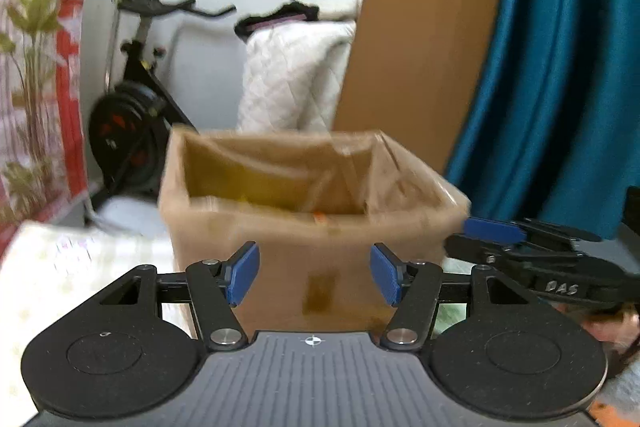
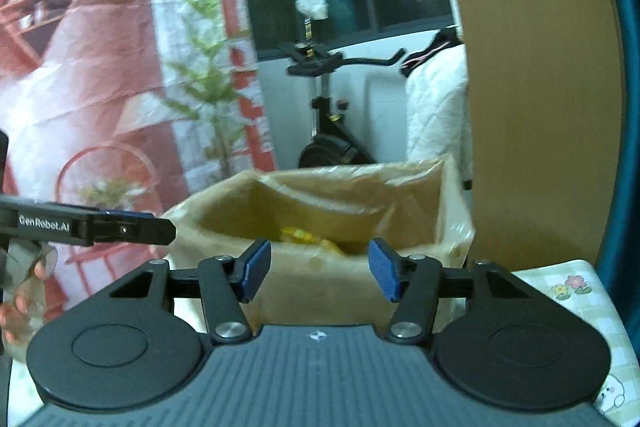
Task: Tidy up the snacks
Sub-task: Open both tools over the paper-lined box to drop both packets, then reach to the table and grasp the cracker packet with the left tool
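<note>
A brown cardboard box [image 1: 304, 259] lined with a clear plastic bag stands on the table straight ahead; it also shows in the right wrist view [image 2: 320, 267]. Yellow snack packets [image 2: 308, 237] lie inside it, and an orange bit [image 1: 320, 217] shows low in the box. My left gripper [image 1: 314, 273] is open and empty, level with the box's front wall. My right gripper [image 2: 318, 269] is open and empty, just short of the box rim. Each gripper shows in the other's view: the right one [image 1: 496, 231] beside the box's right side, the left one [image 2: 132, 225] at its left.
The table has a pale patterned cloth [image 2: 572, 287]. A red-and-white printed bag or panel [image 2: 100, 67] stands at the left. An exercise bike [image 1: 132, 99], a white quilted cover [image 1: 292, 75], a wooden panel [image 1: 424, 27] and a teal curtain [image 1: 560, 67] are behind.
</note>
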A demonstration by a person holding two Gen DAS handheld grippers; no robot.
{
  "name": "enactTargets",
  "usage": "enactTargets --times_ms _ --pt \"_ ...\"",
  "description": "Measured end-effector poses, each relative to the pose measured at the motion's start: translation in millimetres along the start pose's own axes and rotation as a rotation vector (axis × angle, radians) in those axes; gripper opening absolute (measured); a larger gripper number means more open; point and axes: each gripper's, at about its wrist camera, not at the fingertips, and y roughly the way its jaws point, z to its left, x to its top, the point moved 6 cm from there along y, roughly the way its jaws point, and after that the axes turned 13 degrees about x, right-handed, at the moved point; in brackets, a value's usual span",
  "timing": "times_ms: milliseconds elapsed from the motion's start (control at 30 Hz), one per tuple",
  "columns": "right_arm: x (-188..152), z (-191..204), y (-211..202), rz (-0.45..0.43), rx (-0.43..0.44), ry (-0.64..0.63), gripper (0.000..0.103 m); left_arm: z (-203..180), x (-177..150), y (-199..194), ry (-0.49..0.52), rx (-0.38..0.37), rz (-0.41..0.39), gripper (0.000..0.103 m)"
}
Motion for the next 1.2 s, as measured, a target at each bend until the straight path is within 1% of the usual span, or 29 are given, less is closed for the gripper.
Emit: enactTargets --times_ms 67,133,167,200,233,333,367,433,467,567,633,733,900,1067,1200 --pt "-13.3 10.7 -4.9 0.035 0.015 -0.039 0.056 1.7 -20.0 -0.1 -0.030 -0.022 0.041 0.064" --pt "-30.6 21.4 -4.4 0.076 0.034 -0.047 0.054 2.3 -39.1 7.2 -0.047 -0.024 0.082 0.062" --pt "-43.1 24.6 -3.5 0.103 0.034 -0.046 0.054 2.6 -50.5 12.1 -0.060 -0.019 0.110 0.060" --pt "-54.8 26.1 -1.3 0.128 0.029 -0.045 0.054 3.1 -61.7 18.6 -0.081 -0.014 0.142 0.053" --pt "-67.7 26.1 1.1 0.157 0.023 -0.038 0.052 3.3 -72.1 24.6 -0.102 -0.015 0.167 0.050" --pt "-106.4 19.3 12.0 0.245 0.002 0.021 0.047 1.0 -101.3 42.1 -0.151 -0.013 0.226 0.048" --pt "-117.5 15.9 15.3 0.268 -0.010 0.034 0.046 -0.8 -109.5 47.3 -0.161 -0.013 0.244 0.047" --pt "-135.7 8.2 21.9 0.310 -0.036 0.057 0.039 -4.3 -126.8 58.3 -0.181 -0.015 0.284 0.047" --pt "-144.6 3.2 24.6 0.331 -0.050 0.079 0.038 -6.3 -134.6 63.5 -0.190 -0.015 0.302 0.047" --pt "-158.4 -8.6 26.1 0.339 -0.076 0.167 0.037 -11.6 -154.4 70.1 -0.214 -0.034 0.331 0.046" --pt "-166.0 -10.4 27.0 0.349 -0.087 0.179 0.038 -14.9 -165.5 74.8 -0.235 -0.047 0.359 0.046" --pt "-178.6 -14.8 30.5 0.372 -0.091 0.200 0.037 -20.4 -178.4 80.0 -0.258 -0.060 0.379 0.046" --pt "-184.1 -18.5 28.5 0.339 -0.054 0.278 0.038 -25.7 -192.2 85.6 -0.278 -0.065 0.400 0.046" --pt "-186.8 -11.1 31.9 0.339 -0.026 0.278 0.038 -31.3 -201.0 84.7 -0.296 -0.083 0.419 0.046" --pt "-187.7 -10.8 31.3 0.328 -0.019 0.314 0.038 -36.9 -203.0 86.3 -0.298 -0.088 0.402 0.046"
